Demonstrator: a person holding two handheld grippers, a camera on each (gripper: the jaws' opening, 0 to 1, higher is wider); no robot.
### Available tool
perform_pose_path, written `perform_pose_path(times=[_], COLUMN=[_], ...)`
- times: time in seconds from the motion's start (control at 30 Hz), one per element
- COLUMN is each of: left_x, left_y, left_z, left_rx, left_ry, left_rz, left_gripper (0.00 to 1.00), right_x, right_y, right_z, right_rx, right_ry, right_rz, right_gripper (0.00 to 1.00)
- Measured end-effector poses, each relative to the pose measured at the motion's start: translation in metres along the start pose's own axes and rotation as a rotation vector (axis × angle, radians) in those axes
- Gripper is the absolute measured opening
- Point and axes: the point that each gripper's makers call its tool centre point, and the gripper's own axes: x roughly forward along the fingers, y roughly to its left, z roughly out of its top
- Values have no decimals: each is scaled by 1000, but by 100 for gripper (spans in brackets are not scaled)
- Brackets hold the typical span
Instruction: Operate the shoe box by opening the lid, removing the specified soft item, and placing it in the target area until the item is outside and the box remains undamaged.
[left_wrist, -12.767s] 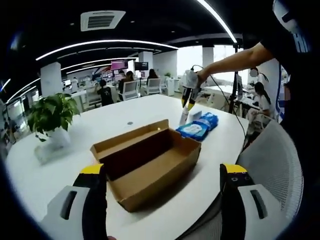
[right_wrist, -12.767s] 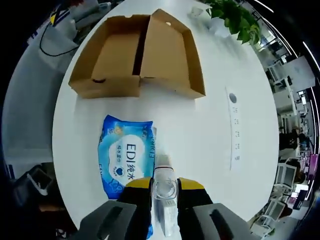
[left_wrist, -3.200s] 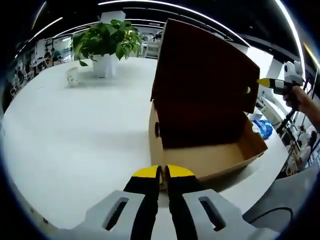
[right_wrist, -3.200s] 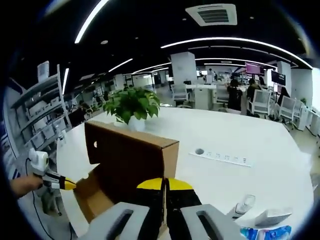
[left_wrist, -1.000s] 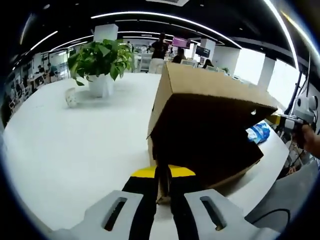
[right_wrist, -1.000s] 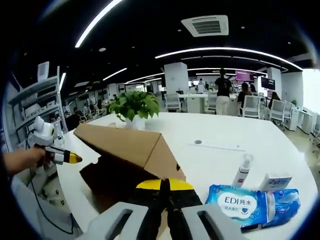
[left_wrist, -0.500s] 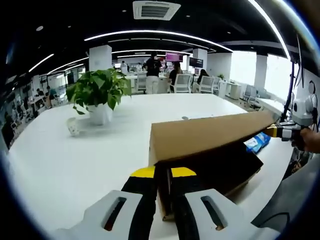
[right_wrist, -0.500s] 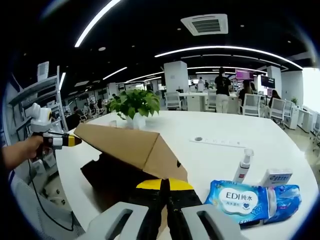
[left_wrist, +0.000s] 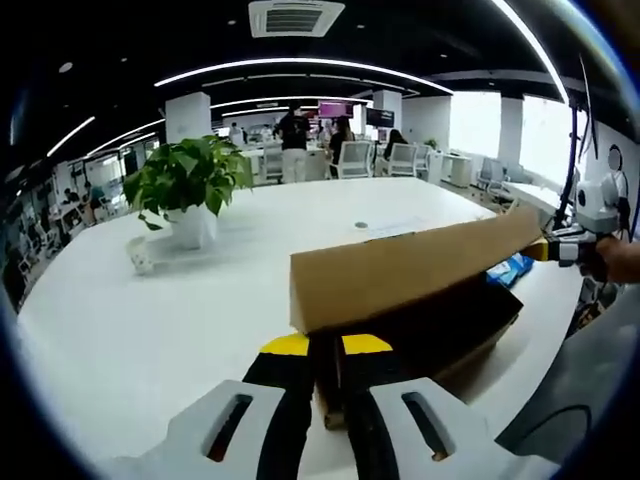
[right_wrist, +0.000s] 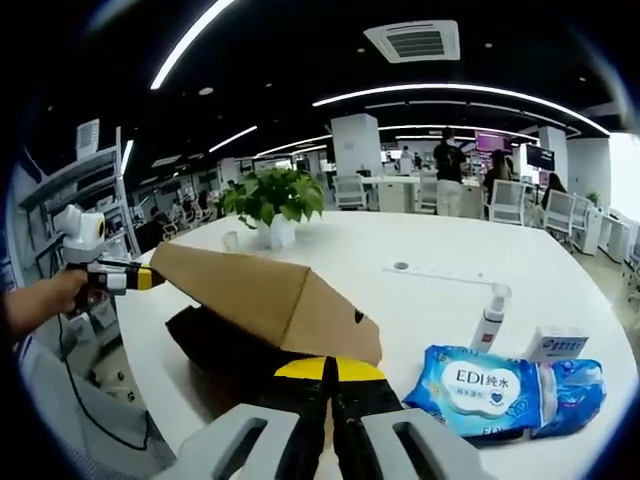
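On the white counter (left_wrist: 150, 320), each hand-held gripper, left (left_wrist: 326, 352) and right (right_wrist: 329, 373), was pinching an end wall of the brown shoe box (left_wrist: 420, 290), whose lid (right_wrist: 250, 290) sat half lowered, while the blue wet wipes pack (right_wrist: 485, 390) lay near the counter's edge beside it.
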Motion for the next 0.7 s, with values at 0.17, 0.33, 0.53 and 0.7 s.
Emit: perform_pose_path(times=[0.17, 0.33, 0.53, 0.7], left_x=[-1, -3, -4, -4], left_y=[-2, -3, -4, -5], left_z=[-8, -15, -22, -24], left_rx=[16, 26, 45, 59], left_ry=[19, 37, 56, 62], left_rz=[-3, -7, -16, -31], left_gripper=[9, 10, 13, 17], right_x=[-1, -2, -2, -1], right_y=[2, 4, 11, 17], right_z=[-5, -9, -15, -17], right_rx=[-8, -108, -233, -258], right_ry=[9, 17, 34, 32], right_rz=[7, 15, 44, 76], right_gripper=[0, 1, 7, 13])
